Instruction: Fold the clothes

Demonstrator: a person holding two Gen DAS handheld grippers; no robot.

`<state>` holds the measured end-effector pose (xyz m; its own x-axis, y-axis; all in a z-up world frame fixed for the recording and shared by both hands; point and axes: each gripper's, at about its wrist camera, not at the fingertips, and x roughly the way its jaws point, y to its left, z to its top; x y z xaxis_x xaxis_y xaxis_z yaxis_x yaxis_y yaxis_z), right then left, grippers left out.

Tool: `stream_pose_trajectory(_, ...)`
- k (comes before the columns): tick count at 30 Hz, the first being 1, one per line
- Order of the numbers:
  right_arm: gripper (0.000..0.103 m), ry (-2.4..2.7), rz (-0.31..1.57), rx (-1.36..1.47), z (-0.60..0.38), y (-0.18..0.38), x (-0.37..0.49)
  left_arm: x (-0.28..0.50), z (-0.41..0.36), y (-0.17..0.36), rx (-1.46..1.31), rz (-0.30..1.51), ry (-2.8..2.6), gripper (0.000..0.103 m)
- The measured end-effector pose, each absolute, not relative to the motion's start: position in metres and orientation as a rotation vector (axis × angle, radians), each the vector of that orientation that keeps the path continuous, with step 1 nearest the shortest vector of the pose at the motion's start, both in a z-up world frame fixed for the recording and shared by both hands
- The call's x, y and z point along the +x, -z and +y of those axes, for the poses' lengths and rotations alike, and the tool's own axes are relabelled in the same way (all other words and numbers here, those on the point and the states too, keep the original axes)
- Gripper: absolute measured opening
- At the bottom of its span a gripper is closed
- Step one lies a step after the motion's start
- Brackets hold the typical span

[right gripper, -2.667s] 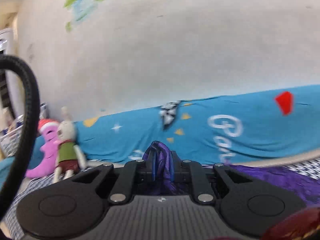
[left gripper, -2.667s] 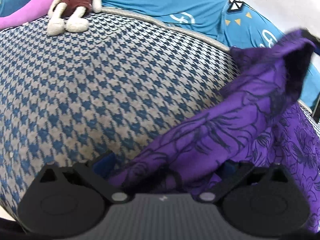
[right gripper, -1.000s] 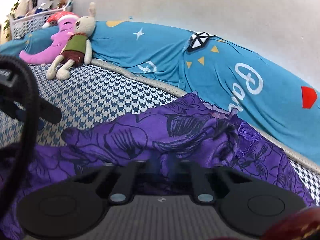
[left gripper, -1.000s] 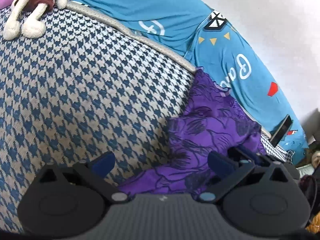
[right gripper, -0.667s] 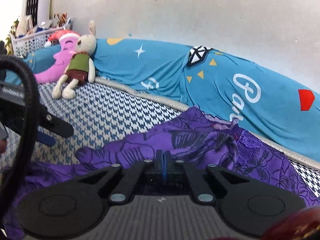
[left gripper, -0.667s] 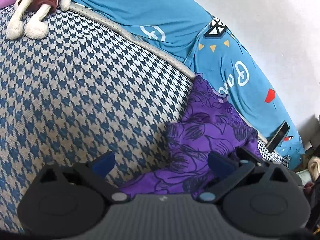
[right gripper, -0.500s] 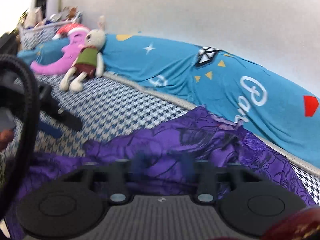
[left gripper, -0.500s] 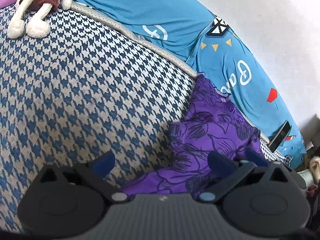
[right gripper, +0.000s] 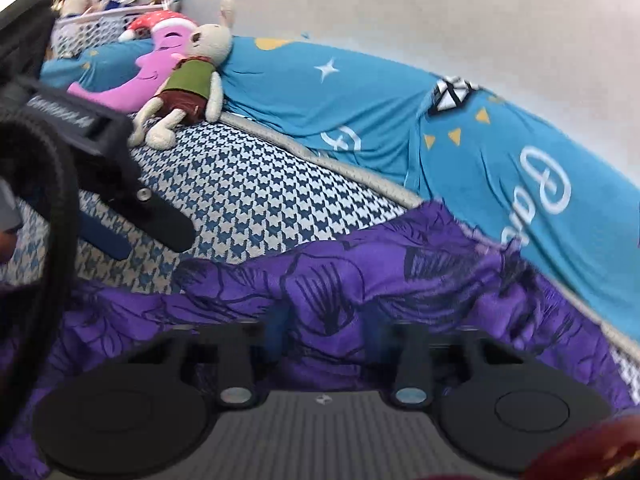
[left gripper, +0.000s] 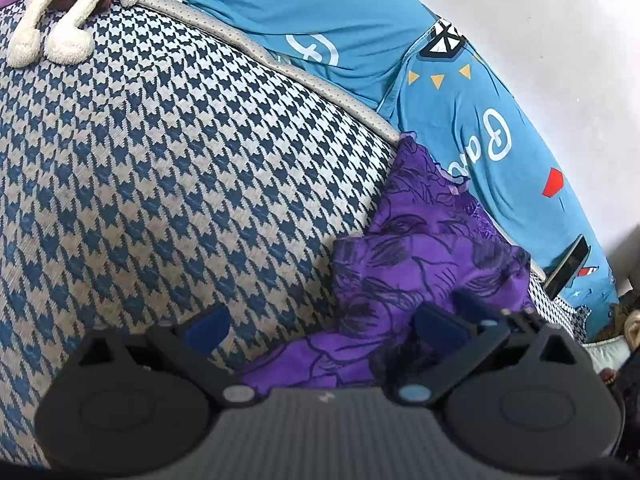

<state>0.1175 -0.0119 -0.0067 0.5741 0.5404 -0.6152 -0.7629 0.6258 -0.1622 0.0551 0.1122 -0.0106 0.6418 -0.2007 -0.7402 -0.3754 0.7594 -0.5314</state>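
A purple garment with a dark flower print (left gripper: 420, 248) lies crumpled on the houndstooth bed cover (left gripper: 180, 168), reaching back to the blue sheet. My left gripper (left gripper: 324, 326) is open wide just above the cover; its right pad (left gripper: 440, 324) rests against the cloth and the left pad (left gripper: 208, 326) is over bare cover. In the right wrist view the same garment (right gripper: 360, 272) spreads across the front. My right gripper (right gripper: 328, 332) hovers low over it, open, its blue pads blurred. The left gripper (right gripper: 120, 200) shows at the left there.
A plush rabbit (right gripper: 188, 80) and a pink moon pillow (right gripper: 136, 80) lie at the far left of the bed. A blue printed sheet (right gripper: 480, 152) runs along the wall. A phone (left gripper: 568, 266) leans at the far right. A white basket (right gripper: 100, 24) stands behind the pillow.
Both grippers held the raised garment at first; it has come down onto the bed and both let go. The right gripper was shut 0.7 s ago and has opened.
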Motion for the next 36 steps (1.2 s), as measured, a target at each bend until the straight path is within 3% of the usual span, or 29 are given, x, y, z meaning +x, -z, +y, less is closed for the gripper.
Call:
stream_pose_trajectory(2, 0.008, -0.787, 0.555, -0.427, -0.013, 0.005, 0.118, 0.055, 0.112, 0.009, -0.715, 0.888, -0.115, 0.103)
stream_pose_trajectory(5, 0.004, -0.779, 0.533, -0.404, -0.014, -0.001, 0.115, 0.056, 0.111, 0.006, -0.688, 0.884, -0.13, 0.103)
stream_pose_trajectory(15, 0.004, -0.965, 0.478, -0.185, -0.005, -0.044, 0.081, 0.037, 0.15, -0.036, -0.703, 0.715, -0.22, 0.103)
stream_pose_trajectory(19, 0.005, -1.093, 0.505, -0.307, 0.014, -0.039, 0.047, 0.03, 0.168, -0.047, -0.729, 0.659, -0.215, 0.103)
stream_pose_trajectory(22, 0.01, -1.122, 0.51, -0.389, 0.018, -0.037, 0.031, 0.031, 0.168, -0.047, -0.742, 0.675, -0.157, 0.103)
stream_pose_trajectory(26, 0.031, -1.08, 0.528, -0.363, -0.003, -0.047, 0.032, 0.041, 0.154, -0.046, -0.712, 0.712, -0.063, 0.103)
stream_pose_trajectory(36, 0.044, -0.724, 0.655, -0.31, -0.075, -0.06, 0.06, 0.057, 0.087, -0.051, -0.449, 0.734, 0.125, 0.103)
